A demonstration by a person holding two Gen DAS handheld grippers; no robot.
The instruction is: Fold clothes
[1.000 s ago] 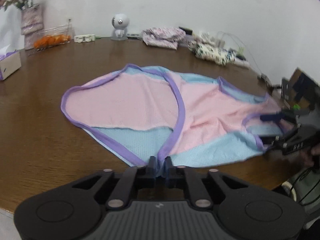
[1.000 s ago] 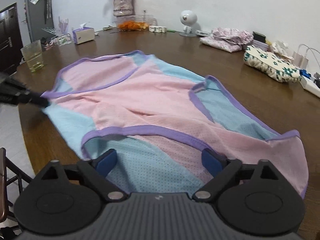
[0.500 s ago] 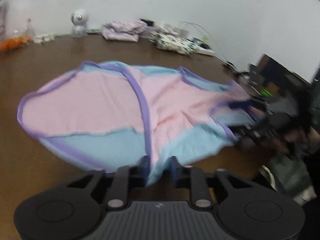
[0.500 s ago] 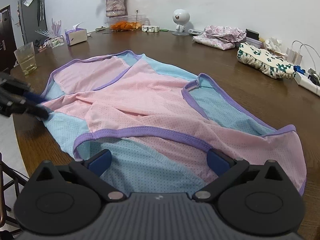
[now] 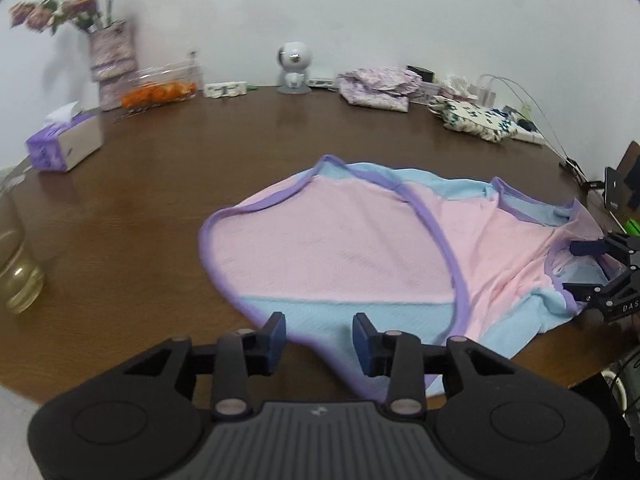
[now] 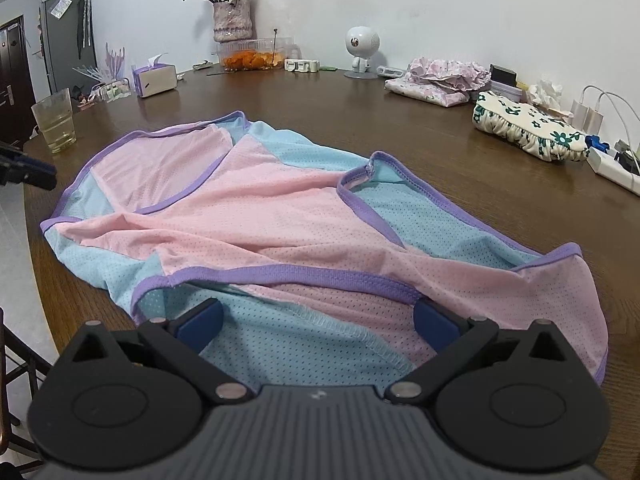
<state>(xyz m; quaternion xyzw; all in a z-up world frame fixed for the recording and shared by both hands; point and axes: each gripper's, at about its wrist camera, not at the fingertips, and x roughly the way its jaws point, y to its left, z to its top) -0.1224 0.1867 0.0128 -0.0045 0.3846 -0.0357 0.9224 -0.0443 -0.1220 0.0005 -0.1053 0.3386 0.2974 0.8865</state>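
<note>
A pink and light-blue sleeveless top with purple trim [image 5: 360, 248] lies spread on the brown wooden table [image 5: 200, 168]. It also shows in the right wrist view [image 6: 280, 216]. My left gripper [image 5: 319, 338] is open at the garment's near hem, with the cloth edge lying between its blue pads. My right gripper [image 6: 316, 320] is open wide over the blue mesh at an armhole. It also appears at the right edge of the left wrist view [image 5: 588, 268]. The left gripper's tip shows at the left edge of the right wrist view [image 6: 28, 168].
A glass of liquid [image 6: 56, 122] and a tissue box [image 6: 155, 79] stand on the left. A vase of flowers [image 6: 232, 20], a fruit container [image 6: 252, 56] and a white figurine [image 6: 362, 50] line the back. Folded clothes [image 6: 440, 80], a floral pouch [image 6: 528, 124] and a power strip [image 6: 616, 168] sit right.
My left gripper has opened and let go of the garment's hem, and its view has swung left. The right gripper has stayed open over the armhole.
</note>
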